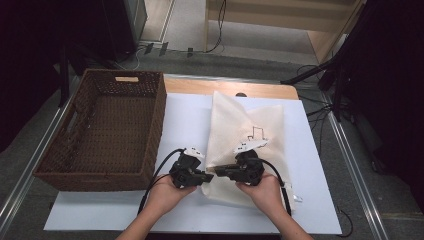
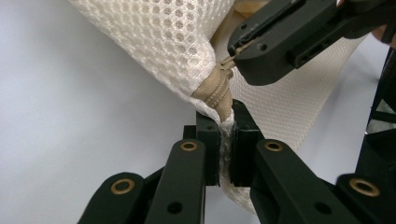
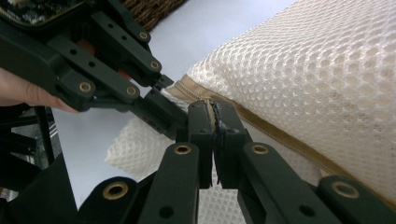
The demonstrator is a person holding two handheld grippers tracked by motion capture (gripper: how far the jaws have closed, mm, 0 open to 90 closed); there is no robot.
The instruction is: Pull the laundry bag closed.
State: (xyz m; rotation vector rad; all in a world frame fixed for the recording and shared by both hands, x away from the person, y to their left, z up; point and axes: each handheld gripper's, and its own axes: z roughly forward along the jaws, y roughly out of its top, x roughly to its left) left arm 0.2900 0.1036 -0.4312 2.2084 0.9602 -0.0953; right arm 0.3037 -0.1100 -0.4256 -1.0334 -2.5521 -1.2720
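Your left gripper (image 2: 225, 140) is clenched on the mesh bag's (image 1: 245, 130) corner at lower centre, anchoring it. Your right gripper (image 3: 214, 128) pinches the zipper pull (image 2: 227, 63), so the zip (image 3: 261, 130) can likely slide against that hold.

Grey floor (image 1: 190, 30), pale wooden furniture (image 1: 280, 15) behind table, dark surroundings.

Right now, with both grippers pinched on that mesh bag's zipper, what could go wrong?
1. The right gripper seems to pinch only a thin zipper pull; it could slip free.
2. The left gripper clamps bunched mesh at the zipper end; hard pulling might snag or tear the mesh bag.
3. The woven basket sits close beside; a slip may knock it.
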